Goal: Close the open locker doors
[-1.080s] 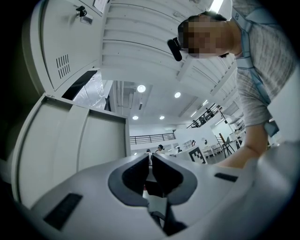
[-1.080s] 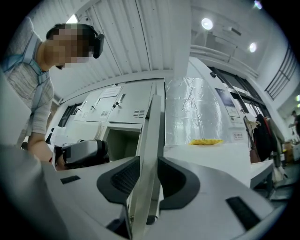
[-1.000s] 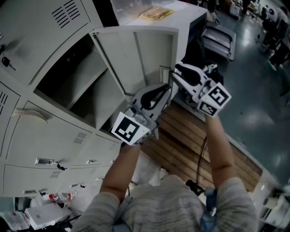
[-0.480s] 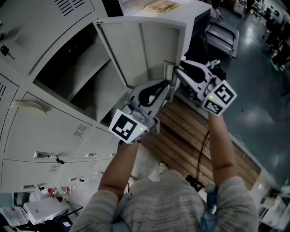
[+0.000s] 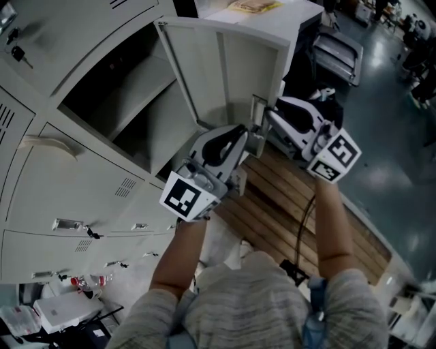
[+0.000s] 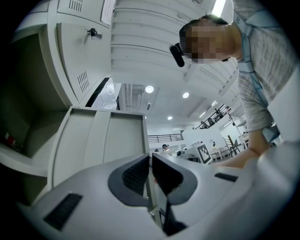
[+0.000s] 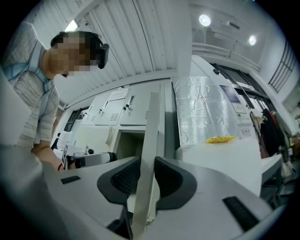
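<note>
An open grey locker door (image 5: pixel 225 68) stands out from the locker bank above a dark open compartment (image 5: pixel 116 102) with a shelf inside. Both grippers are at the door's free lower edge. My left gripper (image 5: pixel 251 138) comes from below left, and its jaws are shut on the thin door edge (image 6: pixel 151 171), with the door's inner panel (image 6: pixel 98 140) spreading left. My right gripper (image 5: pixel 268 114) comes from the right. The door edge (image 7: pixel 152 140) runs upright between its two pads, and the right gripper (image 7: pixel 146 180) is shut on it.
Closed locker doors (image 5: pixel 75 191) with handles and keys fill the left. A wooden pallet (image 5: pixel 286 204) lies on the floor below the grippers. A white cabinet top with a yellow packet (image 5: pixel 255 5) stands behind the door, a cart (image 5: pixel 337 51) to its right. Clutter (image 5: pixel 61 310) sits at bottom left.
Both grippers stay clamped on the door edge and have drifted a little to the right with it. The head view has shifted, so the lockers sit higher in frame.
</note>
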